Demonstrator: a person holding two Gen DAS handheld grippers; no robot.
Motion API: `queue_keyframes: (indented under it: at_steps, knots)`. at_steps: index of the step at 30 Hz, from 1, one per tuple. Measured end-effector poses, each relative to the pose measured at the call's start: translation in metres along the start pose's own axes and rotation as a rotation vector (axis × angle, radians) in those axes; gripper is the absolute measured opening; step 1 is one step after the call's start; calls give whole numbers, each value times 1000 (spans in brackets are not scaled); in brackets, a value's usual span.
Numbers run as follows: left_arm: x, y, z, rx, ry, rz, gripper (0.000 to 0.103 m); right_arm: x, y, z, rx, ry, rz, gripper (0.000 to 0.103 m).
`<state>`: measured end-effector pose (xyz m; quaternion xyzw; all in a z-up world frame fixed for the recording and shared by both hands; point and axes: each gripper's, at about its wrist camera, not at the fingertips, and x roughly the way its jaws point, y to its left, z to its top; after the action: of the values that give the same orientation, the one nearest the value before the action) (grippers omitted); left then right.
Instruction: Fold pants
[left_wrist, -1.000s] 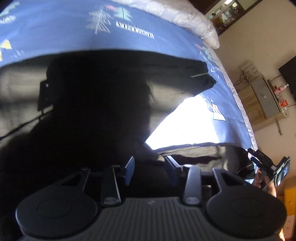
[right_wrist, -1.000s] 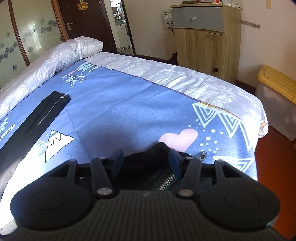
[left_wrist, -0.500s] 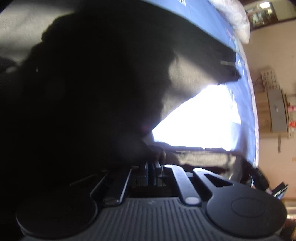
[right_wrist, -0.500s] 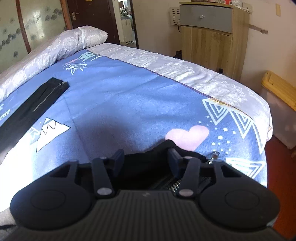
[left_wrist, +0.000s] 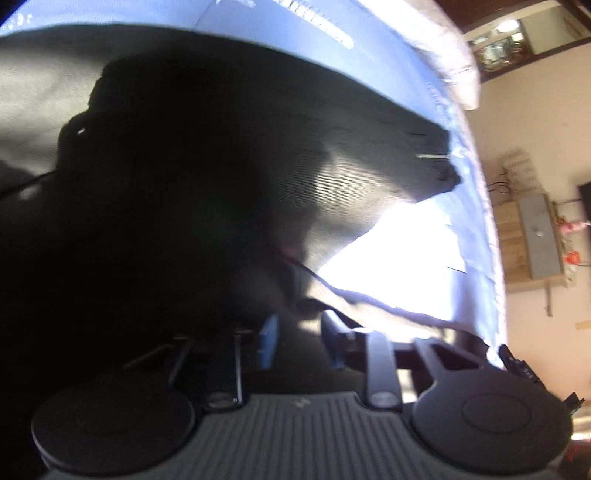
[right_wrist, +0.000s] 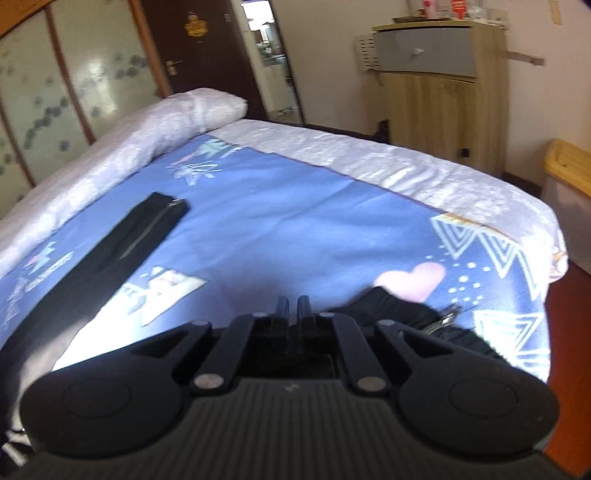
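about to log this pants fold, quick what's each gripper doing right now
left gripper: open, over the black pants, holding nothing.
right gripper: closed; whether it pinches any cloth cannot be told.

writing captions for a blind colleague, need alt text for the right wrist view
The right gripper, fingers nearly closed, hangs low over a blue patterned bedspread. One black pants leg stretches away at left, and a bunched zippered part lies just right of the fingers. A wooden cabinet stands beyond the bed.
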<state>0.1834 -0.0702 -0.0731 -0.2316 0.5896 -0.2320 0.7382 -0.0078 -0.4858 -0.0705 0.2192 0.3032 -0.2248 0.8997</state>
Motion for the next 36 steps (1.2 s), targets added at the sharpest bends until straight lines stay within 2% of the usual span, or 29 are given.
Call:
queue_keyframes:
  at_steps: [4,7,9,11,12,14,15,17,18,19,24,27,30,33,35,36]
  knots:
    - [-55,18,-25,39,-55,-70,36,-14,39,-32,-93,92,197,20]
    - [-102,41,-52,54,-109,-88,36,-8,62,-57,-154,177,283,24]
    - [-130,56,-71,51,-143,-69,36,4,72,-65,-212,203,249,24]
    - [-159,76,-93,32,-169,-35,36,25,63,-62,-223,182,93,20]
    - [-171,87,-103,16,-183,-14,36,30,50,-57,-163,157,79,7]
    - [-198,112,-125,-31,-211,37,36,36,14,-39,73,161,47,0]
    - [-208,122,-137,-61,-223,56,36,30,4,-33,137,139,26,7]
    - [-222,143,-156,-126,-236,74,37,11,-5,-24,154,59,-20,20]
    - [-226,153,-165,-158,-244,81,39,1,-10,-22,162,39,-21,27]
    - [-231,164,-174,-191,-251,84,42,-8,-16,-22,179,28,-13,29]
    - [-219,193,-201,-328,-257,46,45,-42,-59,-37,303,15,-11,29]
    - [-216,208,-210,-384,-281,-6,53,-59,-82,-54,421,19,9,31]
    - [-205,208,-205,-412,-285,-58,58,-69,-100,-68,504,35,15,33]
    - [-196,209,-198,-415,-278,-80,72,-73,-111,-74,562,41,14,33]
    - [-187,204,-193,-405,-264,-83,70,-75,-115,-75,591,37,30,34]
    - [-184,202,-191,-398,-259,-83,66,-76,-116,-75,597,36,33,37]
